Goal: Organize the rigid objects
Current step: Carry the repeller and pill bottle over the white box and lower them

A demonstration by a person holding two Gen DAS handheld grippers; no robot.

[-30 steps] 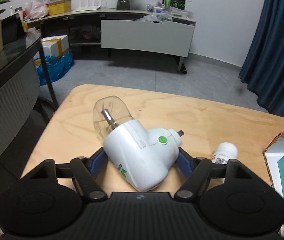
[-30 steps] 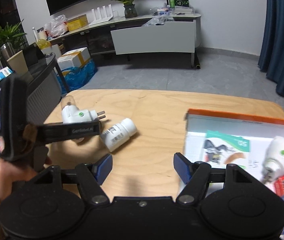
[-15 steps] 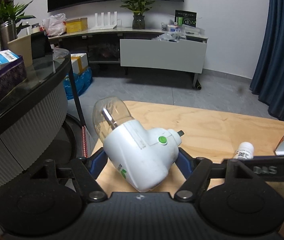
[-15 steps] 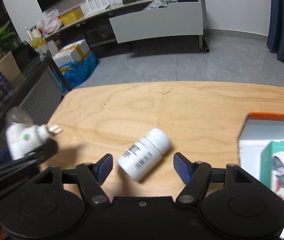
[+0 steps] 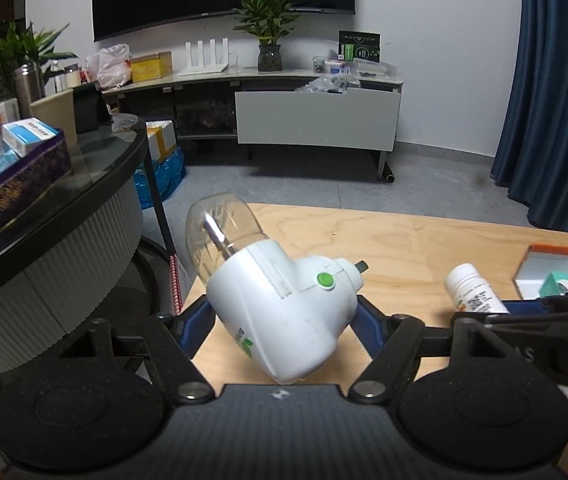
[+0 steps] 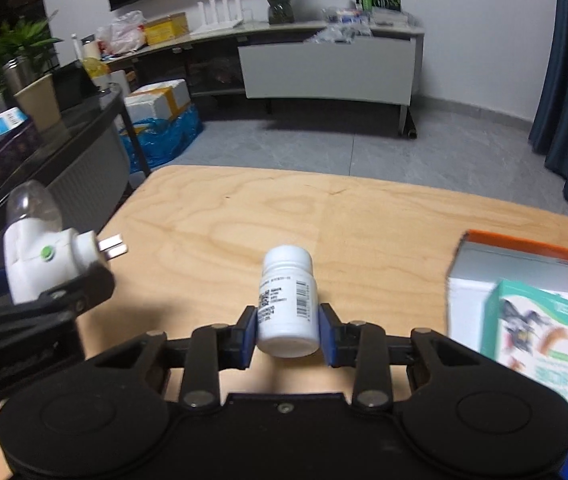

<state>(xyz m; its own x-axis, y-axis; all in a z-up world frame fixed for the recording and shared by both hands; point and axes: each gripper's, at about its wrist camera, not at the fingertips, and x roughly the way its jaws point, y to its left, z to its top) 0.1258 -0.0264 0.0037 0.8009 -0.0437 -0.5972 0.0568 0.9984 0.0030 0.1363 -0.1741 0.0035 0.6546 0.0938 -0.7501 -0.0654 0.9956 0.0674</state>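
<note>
My left gripper (image 5: 284,320) is shut on a white plug-in vaporizer (image 5: 279,312) with a green button and a clear bottle, held above the left end of the wooden table (image 5: 404,240). It also shows in the right wrist view (image 6: 43,256). My right gripper (image 6: 288,332) is shut on a white pill bottle (image 6: 288,300), cap pointing away, over the table's front. The bottle also shows in the left wrist view (image 5: 472,288).
An orange-rimmed white box (image 6: 524,264) with a green carton (image 6: 532,320) in it sits at the table's right. A dark curved counter (image 5: 63,184) with boxes stands to the left. Grey floor and a TV cabinet (image 5: 316,120) lie beyond the table.
My right gripper moved left to the pill bottle and closed on it. My left gripper lifted and drew back left with the vaporizer.
</note>
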